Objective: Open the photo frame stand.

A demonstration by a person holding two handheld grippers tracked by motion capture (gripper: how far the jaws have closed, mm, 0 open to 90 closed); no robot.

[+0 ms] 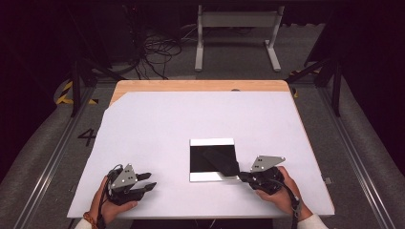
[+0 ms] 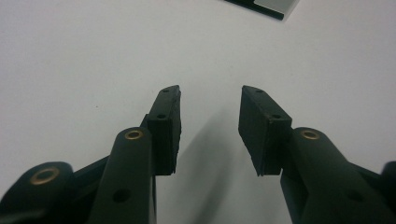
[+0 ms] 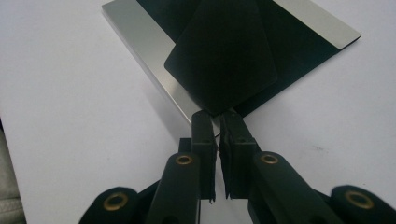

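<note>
Pinching the near corner of the black card (image 3: 223, 58), your right gripper (image 3: 218, 122) has its jaws almost together, with only a thin slit between the pads; the corner sits right at their tips, though whether the pads press on it or have just let go is hard to read from the right gripper view. The card lies tilted across the black-and-silver tray (image 1: 212, 160), its far part over the dark middle and its near corner reaching out past the silver rim (image 3: 154, 60) toward you.

Your left gripper (image 2: 209, 100) rests on the white table cover (image 1: 157, 124) well apart from the tray, jaws standing partly apart with nothing between them but bare surface.

To my eye you are at the placing step: the card is on the tray but skewed, not squared to it. The next move calls for either a clean release, with the jaws spread and drawn straight back toward you so the corner is not dragged along, or a small twist first to line the card's edges up with the tray's. Keep the gripper low and level; a lift would tip the card off the rim.

Around you the cover is bare. Beyond it show the wooden table edge (image 1: 200, 86), a white stand (image 1: 236, 33) and cables (image 1: 157, 52) on the floor, none of them in your way.
</note>
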